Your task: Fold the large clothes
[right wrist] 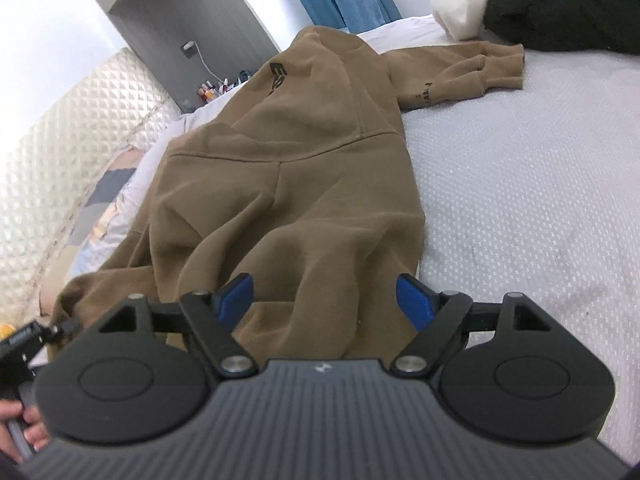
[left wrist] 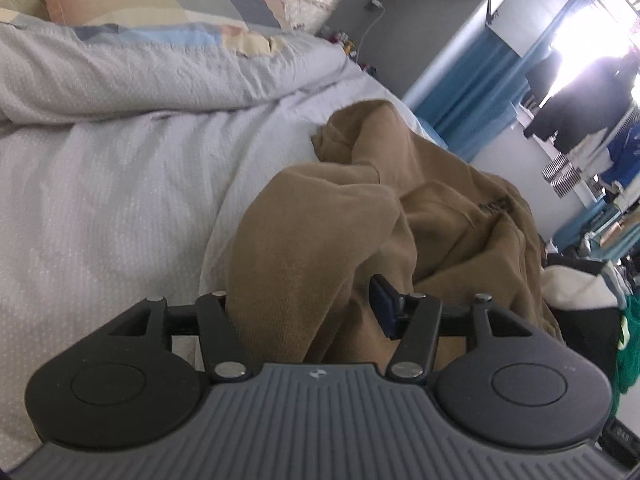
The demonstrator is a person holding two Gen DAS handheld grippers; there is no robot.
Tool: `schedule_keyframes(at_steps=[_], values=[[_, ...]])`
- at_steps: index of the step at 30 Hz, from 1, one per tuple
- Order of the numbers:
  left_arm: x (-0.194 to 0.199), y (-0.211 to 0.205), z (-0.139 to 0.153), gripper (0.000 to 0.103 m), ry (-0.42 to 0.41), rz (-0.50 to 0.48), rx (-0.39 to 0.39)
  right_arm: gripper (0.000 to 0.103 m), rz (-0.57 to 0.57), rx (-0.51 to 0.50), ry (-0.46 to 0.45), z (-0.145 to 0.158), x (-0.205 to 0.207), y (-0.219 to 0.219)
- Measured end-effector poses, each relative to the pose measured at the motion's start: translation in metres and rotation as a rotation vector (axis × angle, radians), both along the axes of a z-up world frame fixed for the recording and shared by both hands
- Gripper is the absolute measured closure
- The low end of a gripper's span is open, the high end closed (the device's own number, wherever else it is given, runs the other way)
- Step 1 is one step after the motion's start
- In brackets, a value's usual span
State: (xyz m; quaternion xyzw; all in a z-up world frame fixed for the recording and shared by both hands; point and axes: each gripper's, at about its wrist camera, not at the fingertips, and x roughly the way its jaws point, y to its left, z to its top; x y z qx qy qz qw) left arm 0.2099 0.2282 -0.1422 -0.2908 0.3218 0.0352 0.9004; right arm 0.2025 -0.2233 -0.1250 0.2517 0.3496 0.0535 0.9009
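A large brown hoodie [right wrist: 288, 184] lies rumpled on the bed, hood away from me, with one sleeve [right wrist: 472, 76] stretched out to the right. My right gripper [right wrist: 326, 300] is open at the hem, and a loose ridge of fabric rises between its blue pads [right wrist: 416, 300] without being pressed. In the left wrist view the hoodie [left wrist: 400, 208] is bunched in folds. My left gripper [left wrist: 304, 304] is open too. Cloth drapes between its fingers and covers the left one, while the right pad [left wrist: 384, 308] shows free of the cloth.
Pale dotted bed sheet [right wrist: 520, 200] spreads to the right of the hoodie. A folded duvet [left wrist: 140, 76] and patchwork pillow [left wrist: 160, 0] lie by the quilted headboard [right wrist: 52, 152]. Black and white garments [right wrist: 560, 4] are heaped at the far corner. A person's hand [right wrist: 24, 432] shows at lower left.
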Motion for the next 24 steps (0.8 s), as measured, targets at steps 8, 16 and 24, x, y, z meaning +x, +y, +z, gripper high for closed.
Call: schedule_keyframes(at_steps=[8,16,24], values=[[-0.007,0.024,0.007,0.022,0.089,0.043,0.057,0.023,0.026,0.031,0.015,-0.004,0.002,-0.001],[-0.018,0.017,0.012,0.022,-0.059,0.037,0.019,0.023,0.022,0.028,0.007,-0.003,0.006,0.000],[0.013,-0.051,0.046,0.022,-0.258,-0.187,0.011,0.023,-0.028,0.034,-0.046,0.013,0.032,-0.008]])
